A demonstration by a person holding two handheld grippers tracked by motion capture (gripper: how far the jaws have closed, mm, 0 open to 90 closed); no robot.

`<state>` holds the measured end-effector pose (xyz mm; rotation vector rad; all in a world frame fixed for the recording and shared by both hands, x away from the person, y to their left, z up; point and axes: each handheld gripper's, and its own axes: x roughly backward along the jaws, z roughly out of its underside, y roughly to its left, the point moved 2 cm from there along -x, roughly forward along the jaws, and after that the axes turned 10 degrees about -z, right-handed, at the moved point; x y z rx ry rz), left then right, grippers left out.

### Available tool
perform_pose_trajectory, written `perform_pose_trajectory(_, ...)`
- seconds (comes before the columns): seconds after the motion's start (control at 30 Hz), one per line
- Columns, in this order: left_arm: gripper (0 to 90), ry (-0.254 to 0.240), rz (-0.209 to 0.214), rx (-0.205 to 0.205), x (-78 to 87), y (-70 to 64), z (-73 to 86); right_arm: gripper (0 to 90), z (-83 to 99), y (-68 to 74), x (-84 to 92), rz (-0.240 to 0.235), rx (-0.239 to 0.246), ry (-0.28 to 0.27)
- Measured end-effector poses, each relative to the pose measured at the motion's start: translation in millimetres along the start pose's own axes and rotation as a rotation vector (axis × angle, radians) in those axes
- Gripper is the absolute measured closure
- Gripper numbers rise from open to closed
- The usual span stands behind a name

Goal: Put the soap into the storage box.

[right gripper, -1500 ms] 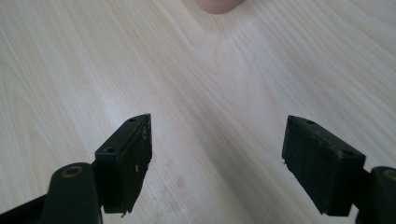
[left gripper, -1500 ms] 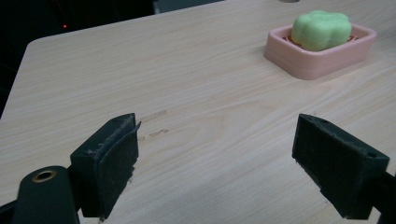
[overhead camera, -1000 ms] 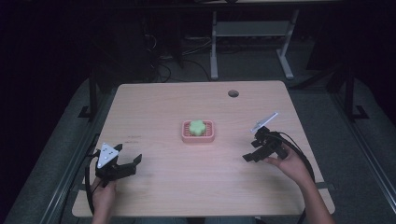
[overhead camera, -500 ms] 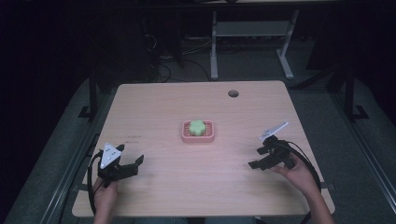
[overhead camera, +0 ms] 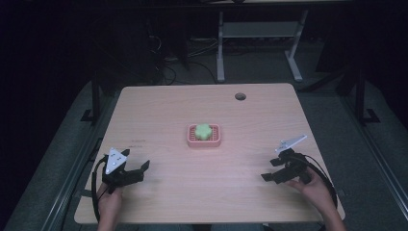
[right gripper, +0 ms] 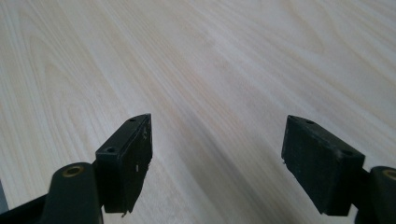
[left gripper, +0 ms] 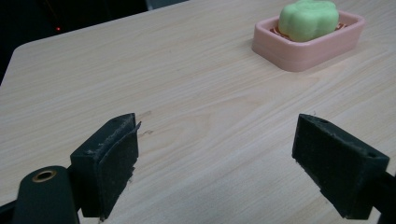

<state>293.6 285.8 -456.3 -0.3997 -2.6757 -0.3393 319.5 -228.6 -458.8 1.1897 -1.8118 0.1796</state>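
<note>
1. Green flower-shaped soap bar (overhead camera: 203, 130) sits in the pink ribbed plastic soap dish (overhead camera: 214, 141), mid-table on the light wooden table (overhead camera: 192, 192), touching nothing else.
2. Dish's long axis runs left–right across the table.
3. Your left gripper (overhead camera: 135, 173) rests at the near left, jaws wide and empty; the soap lies far and to its right, up ahead in the left gripper view (left gripper: 308, 18).
4. Your right gripper (overhead camera: 270, 171) rests at the near right, jaws wide, empty; soap lies far-left of it.
5. Both sit well apart from the dish; neither looks clearly nearer.
</note>
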Motion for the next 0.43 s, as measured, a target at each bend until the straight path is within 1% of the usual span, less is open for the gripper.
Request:
perform_pose_trajectory(0.1,14.2,0.001,0.001,0.003,-0.2,-0.5,-0.1,24.1,3.6,1.2,0.2,0.000,0.000,0.002)
perform_pose_trajectory(0.13,14.2,0.003,0.002,0.000,-0.2,-1.0,-0.3,24.1,7.5,2.5,1.3,0.012,0.000,-0.001)
perform_pose_trajectory(0.17,14.2,0.003,0.002,0.000,-0.2,-1.0,-0.3,24.1,7.5,2.5,1.3,0.012,0.000,-0.001)
perform_pose_trajectory(0.33,14.2,-0.001,0.007,-0.001,-0.8,-3.0,-0.5,24.1,18.4,8.2,3.8,0.031,0.003,-0.050)
perform_pose_trajectory(0.4,14.2,0.000,0.011,-0.002,-1.5,-3.6,-1.4,23.1,22.6,12.2,2.8,0.058,0.016,-0.069)
perform_pose_trajectory(0.43,14.2,-0.002,0.014,-0.007,-2.0,-3.7,-1.8,23.1,24.0,14.3,0.7,0.058,0.018,-0.083)
